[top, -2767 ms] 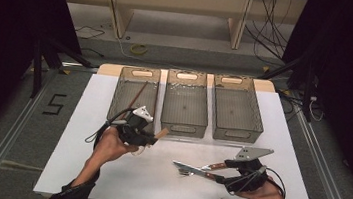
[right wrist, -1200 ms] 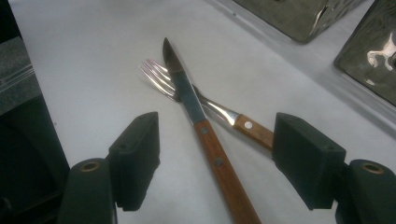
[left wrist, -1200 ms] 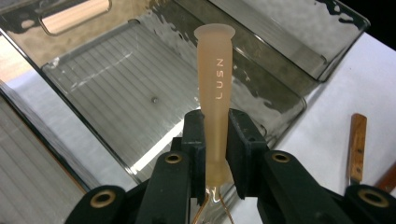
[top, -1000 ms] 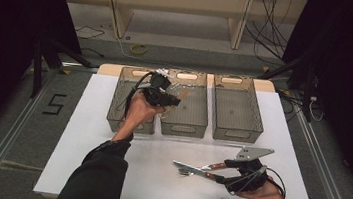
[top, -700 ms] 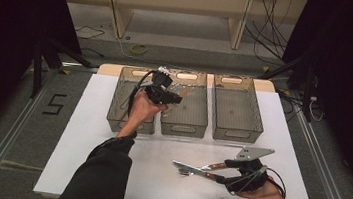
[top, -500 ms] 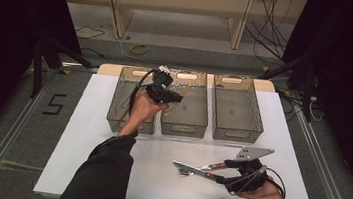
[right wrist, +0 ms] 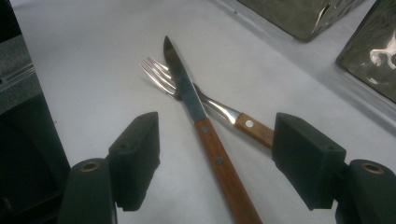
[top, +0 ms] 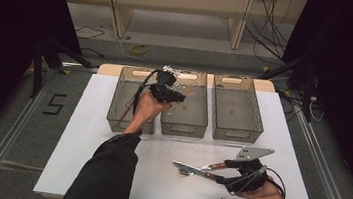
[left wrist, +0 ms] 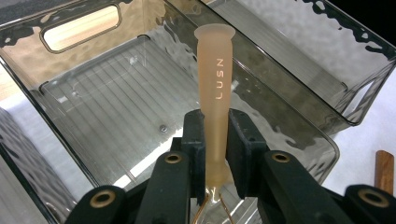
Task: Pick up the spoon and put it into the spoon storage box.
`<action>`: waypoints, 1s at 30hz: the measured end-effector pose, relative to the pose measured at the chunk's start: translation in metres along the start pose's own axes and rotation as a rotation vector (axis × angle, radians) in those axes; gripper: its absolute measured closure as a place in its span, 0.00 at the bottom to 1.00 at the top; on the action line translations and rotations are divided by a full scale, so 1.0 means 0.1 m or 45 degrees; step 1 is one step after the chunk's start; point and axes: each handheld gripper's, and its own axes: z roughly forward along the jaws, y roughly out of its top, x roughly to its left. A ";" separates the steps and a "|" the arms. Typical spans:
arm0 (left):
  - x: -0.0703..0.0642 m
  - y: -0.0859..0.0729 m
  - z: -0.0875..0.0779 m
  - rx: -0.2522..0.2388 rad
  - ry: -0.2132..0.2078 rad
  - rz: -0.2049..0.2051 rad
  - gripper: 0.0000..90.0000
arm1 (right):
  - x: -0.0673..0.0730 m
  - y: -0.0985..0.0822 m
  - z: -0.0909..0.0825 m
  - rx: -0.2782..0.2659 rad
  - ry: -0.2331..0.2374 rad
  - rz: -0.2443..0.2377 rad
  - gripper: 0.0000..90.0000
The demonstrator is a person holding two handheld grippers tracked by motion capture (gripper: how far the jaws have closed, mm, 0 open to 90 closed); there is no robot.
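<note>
Between the two black jaws of the left tongs (left wrist: pixel 215 140) stands a pale peach handle (left wrist: pixel 215 88) with raised letters down its side, clamped at its lower part; thin copper-coloured wires (left wrist: pixel 210 210) leave its bottom end just below the jaws, so it looks like a whisk held by its handle. In the high view the left tongs (top: pixel 177 95) hang over the near-left part of the middle bin (top: pixel 184 125), with the person's left hand (top: pixel 144 110) and dark sleeve (top: pixel 106 172) reaching forward from the bottom edge. Beneath the handle, the left gripper view shows the ribbed floor and a cut-out grip of that smoky, see-through bin (left wrist: pixel 60 88).

Nearer the person, the right tongs (right wrist: pixel 215 158) rest low over the white tabletop (right wrist: pixel 84 60) with jaws spread wide and nothing pressed between them. A wooden-handled knife (right wrist: pixel 205 135) lies in the gap, its blade pointing away, and crosses over a fork (right wrist: pixel 210 105) whose wooden handle end lies close to the right-hand jaw. In the high view the right tongs (top: pixel 221 174) sit near the front right of the tabletop (top: pixel 85 134), with the knife (top: pixel 194 169) pointing left.

Three bins stand side by side along the far edge: left bin (top: pixel 117 113), middle bin, right bin (top: pixel 236 131).
</note>
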 end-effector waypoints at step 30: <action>0.02 -0.11 0.23 0.055 0.009 -0.067 0.83 | 0.00 0.00 0.00 0.000 0.004 0.000 0.37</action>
